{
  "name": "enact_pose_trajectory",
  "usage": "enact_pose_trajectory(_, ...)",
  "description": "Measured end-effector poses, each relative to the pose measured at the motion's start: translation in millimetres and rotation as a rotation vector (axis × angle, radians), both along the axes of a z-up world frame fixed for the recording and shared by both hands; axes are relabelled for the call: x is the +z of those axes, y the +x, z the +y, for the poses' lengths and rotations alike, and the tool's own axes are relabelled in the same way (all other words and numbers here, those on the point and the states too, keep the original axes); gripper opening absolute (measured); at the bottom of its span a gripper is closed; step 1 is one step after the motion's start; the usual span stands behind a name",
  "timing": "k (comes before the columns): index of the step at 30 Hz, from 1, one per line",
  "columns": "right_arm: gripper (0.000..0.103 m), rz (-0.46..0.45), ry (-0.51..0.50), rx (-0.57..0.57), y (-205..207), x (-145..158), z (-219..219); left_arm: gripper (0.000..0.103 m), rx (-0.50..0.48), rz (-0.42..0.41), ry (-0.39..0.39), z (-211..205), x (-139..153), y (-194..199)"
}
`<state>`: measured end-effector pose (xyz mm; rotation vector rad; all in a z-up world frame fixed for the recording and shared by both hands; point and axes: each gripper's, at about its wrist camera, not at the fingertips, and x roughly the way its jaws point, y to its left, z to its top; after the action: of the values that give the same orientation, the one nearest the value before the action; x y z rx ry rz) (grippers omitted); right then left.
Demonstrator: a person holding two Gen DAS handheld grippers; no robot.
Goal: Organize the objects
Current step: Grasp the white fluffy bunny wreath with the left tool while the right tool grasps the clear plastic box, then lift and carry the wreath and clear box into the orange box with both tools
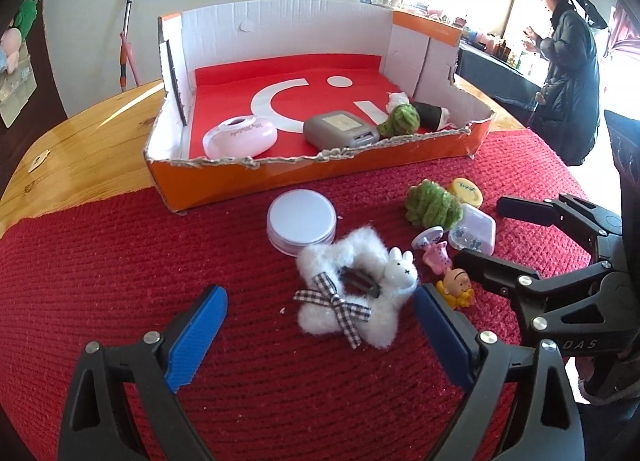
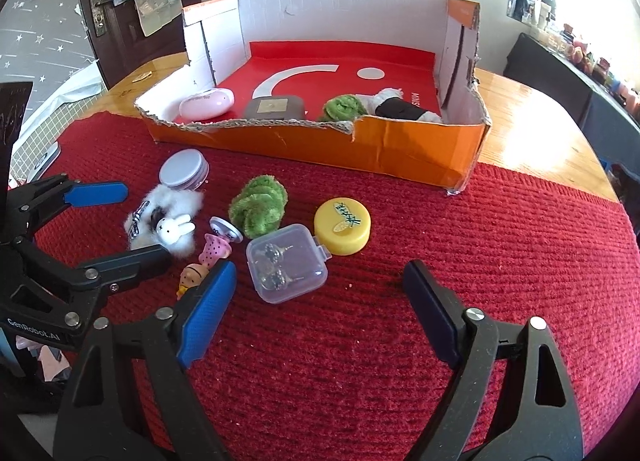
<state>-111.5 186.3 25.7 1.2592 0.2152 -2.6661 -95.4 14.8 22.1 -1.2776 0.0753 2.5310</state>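
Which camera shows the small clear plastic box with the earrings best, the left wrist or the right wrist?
The right wrist view. There the clear plastic box lies near the middle, unobstructed, with the earrings visible through the lid. In the left wrist view the box is smaller and sits toward the right edge, partly behind the green yarn ball.

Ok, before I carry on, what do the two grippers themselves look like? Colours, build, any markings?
Both match: black plastic frames with triangular cut-outs and silver bolt heads, each ending in two flat jaws with ribbed blue pads. The left gripper shows white "GenRobot.AI" lettering on its body in the right wrist view; the right gripper shows "DAS" lettering in the left wrist view. No cables or sleeves are visible.
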Motion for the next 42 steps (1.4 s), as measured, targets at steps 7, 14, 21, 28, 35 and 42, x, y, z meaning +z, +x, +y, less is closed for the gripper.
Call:
enact_pose_trajectory(7,0.079,0.006,0.022,0.012,-2,0,-5,0.091,-0.020,0.006,-0.004,4,0,-1)
enact_pose_trajectory(14,0.069,0.010,0.029,0.019,-5,0,-8,0.085,-0.040,0.012,-0.008,7,0,-1)
enact_pose_trajectory(21,0.062,0.021,0.037,0.031,-3,0,-10,0.079,-0.045,0.026,-0.019,9,0,1)
enact_pose_trajectory(28,0.041,0.038,0.027,0.057,1,-1,-14,0.054,-0.057,0.028,0.023,5,3,4)
enact_pose_trajectory(35,0.040,0.037,-0.001,0.068,7,1,-13,0.050,-0.055,0.016,0.060,2,6,5)
enact_pose_trajectory(42,0.040,0.042,-0.029,0.058,11,8,-7,0.048,-0.049,0.029,0.074,-1,12,9)
